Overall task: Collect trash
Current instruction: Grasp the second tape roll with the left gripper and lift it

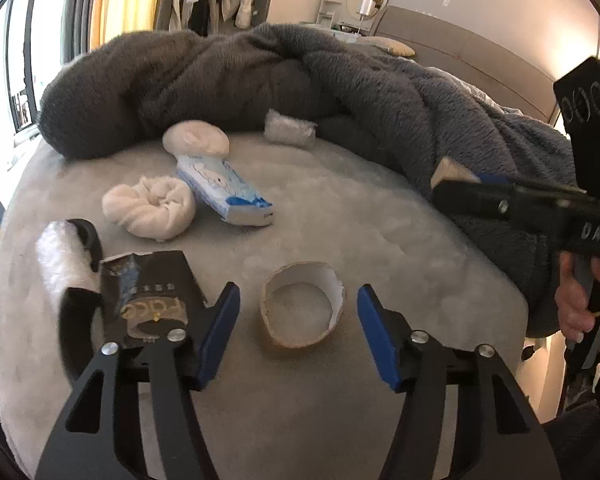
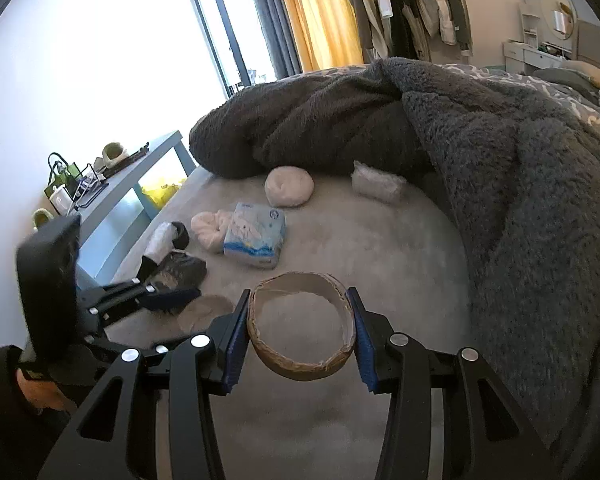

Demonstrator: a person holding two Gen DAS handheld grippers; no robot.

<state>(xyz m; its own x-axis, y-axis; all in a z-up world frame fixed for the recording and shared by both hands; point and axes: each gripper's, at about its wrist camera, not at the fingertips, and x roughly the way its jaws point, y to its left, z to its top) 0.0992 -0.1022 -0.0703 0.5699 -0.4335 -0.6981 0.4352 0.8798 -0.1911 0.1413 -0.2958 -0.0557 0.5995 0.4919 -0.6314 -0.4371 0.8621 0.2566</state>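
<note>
The left gripper (image 1: 298, 294) stood half open and empty, its fingers straddling the cardboard ring (image 1: 334, 300) lying flat on the bed (image 1: 380, 220) at lower centre, gaps either side, while the right gripper (image 2: 299, 298) clamped a second ring (image 2: 300, 368).

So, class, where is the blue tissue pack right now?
In the left wrist view the blue tissue pack lies left of centre on the grey bed, between a white wad and a round bundle.
</note>
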